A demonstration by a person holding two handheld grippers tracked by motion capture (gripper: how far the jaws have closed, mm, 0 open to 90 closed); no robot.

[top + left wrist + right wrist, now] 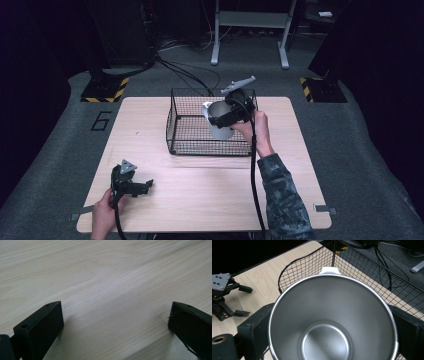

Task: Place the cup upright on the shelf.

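Jaws on my right gripper [223, 118] are closed against the outside of a steel cup [332, 322], one on each side of its wall, and I see straight down into its shiny bowl in the right gripper view. From the high view the cup [218, 120] hangs over the black wire basket [187, 132] that stands on the worktop [200, 190], near the basket's right half (a small white tab [329, 270] sticks out at the cup's far rim). My left gripper [141, 187] sits low at the near left part of the worktop, well apart from the basket. Its jaws stand wide apart with nothing between them, just bare pale wood [110, 290] beneath.
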